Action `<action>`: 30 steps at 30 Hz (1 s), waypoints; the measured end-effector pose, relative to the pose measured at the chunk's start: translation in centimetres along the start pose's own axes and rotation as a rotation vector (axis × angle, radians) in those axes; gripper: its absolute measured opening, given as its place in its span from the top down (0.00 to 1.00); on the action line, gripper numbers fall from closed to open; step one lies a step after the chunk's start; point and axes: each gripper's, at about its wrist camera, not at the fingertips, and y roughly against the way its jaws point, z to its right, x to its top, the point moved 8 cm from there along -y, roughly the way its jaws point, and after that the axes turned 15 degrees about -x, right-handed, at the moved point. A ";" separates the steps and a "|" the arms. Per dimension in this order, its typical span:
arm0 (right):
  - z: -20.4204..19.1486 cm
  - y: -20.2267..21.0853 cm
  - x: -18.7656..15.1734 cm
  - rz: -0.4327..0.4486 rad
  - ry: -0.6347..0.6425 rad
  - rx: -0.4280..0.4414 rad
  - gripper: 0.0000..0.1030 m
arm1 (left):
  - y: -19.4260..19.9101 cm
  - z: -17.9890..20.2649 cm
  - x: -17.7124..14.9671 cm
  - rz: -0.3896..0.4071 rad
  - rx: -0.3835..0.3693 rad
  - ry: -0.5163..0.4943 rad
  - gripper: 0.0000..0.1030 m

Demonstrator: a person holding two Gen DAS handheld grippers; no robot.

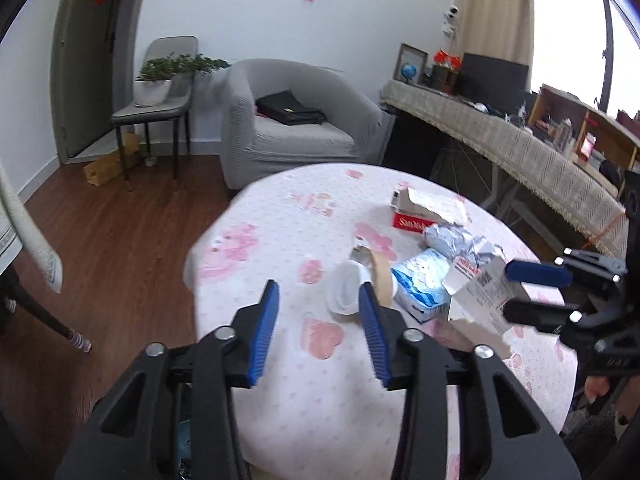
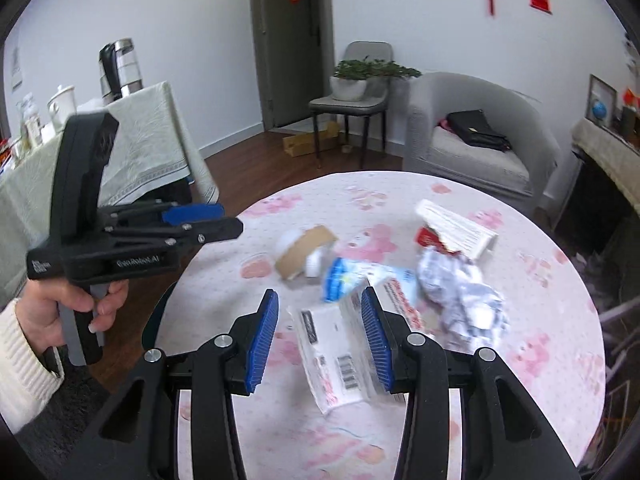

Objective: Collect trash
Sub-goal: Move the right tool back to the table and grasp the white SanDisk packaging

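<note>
Right wrist: carton (image 2: 340, 344) between gripper (image 2: 320, 312).

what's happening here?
A person is clearing trash off a round table with two handheld tongs. The right tongs appear clamped on a white carton, raised just off the cloth. The left tongs are open and empty, pointed toward a white cup and a tape roll. A blue-and-white packet, a crumpled foil wrapper and a torn red box lie on the table.
</note>
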 end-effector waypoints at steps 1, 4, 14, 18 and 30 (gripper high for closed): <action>0.1 -0.2 0.2 0.000 -0.006 0.001 0.57 | -0.4 0.0 -0.1 -0.010 -0.004 -0.007 0.62; 0.6 0.0 0.4 0.015 -0.026 0.017 0.57 | -1.8 0.4 -0.5 -0.035 -0.029 -0.011 0.62; 1.9 0.5 -0.6 0.008 -0.021 0.015 0.57 | -3.8 0.2 -0.5 -0.033 -0.087 0.058 0.68; 2.2 0.5 -0.9 -0.001 -0.026 0.018 0.57 | -4.1 0.2 -0.4 -0.032 -0.104 0.083 0.77; 2.5 0.4 -1.1 -0.021 -0.052 0.043 0.57 | -4.8 1.6 -1.1 -0.066 -0.166 0.076 0.97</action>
